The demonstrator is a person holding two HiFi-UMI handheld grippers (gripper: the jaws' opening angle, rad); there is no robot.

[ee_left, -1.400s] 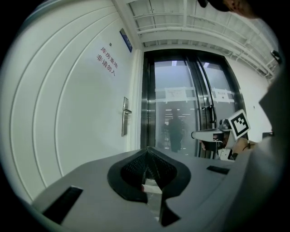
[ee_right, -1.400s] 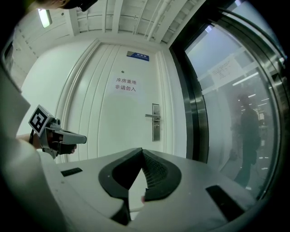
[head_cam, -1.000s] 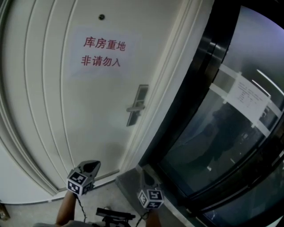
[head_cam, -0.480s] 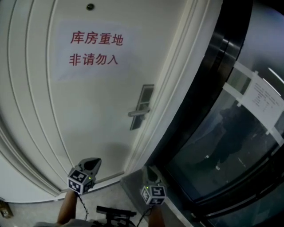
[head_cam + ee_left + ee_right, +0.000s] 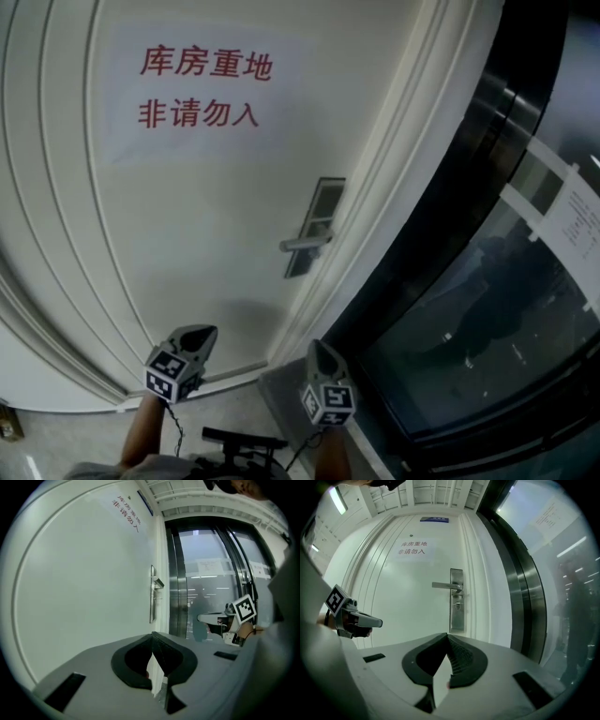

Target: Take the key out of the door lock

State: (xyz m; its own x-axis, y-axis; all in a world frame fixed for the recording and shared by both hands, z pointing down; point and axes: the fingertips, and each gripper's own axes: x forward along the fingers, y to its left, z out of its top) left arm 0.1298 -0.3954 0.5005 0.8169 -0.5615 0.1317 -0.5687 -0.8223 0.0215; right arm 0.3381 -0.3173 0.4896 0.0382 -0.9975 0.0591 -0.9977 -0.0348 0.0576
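A: As the white door (image 5: 187, 234) fills most of the head view, start there. What is on it?

B: It is shut. A pale sign (image 5: 202, 89) printed in red characters sits high on its face. To the right, past the white frame (image 5: 394, 187), runs a dark glass wall (image 5: 487, 309) with a sheet of paper (image 5: 577, 220) taped to it.

A: And the two tools?

B: Both are held low, in front of the door's bottom edge and over the grey floor (image 5: 66, 441). The left tool (image 5: 152, 637) has its jaws closed tip to tip, with nothing between them. The right tool (image 5: 446, 636) is the same, jaws together and empty. They are side by side, near each other but apart, and each shows in the other's camera.

A: How do they stand to the lock?

B: Well apart from it. The right tool points almost straight at the lock plate (image 5: 457, 599), a tall metal strip near the door's right edge. The left tool looks along the door's face, so it sees the plate nearly edge-on.

A: The handle?

B: A lever handle (image 5: 446, 586) sticks out level to the left from the upper part of the plate.

A: And the key?

B: The key (image 5: 458, 605) sits at the keyhole just below the handle, on the plate. It is small in every view, and I cannot make out its shape. Neither tool touches it.
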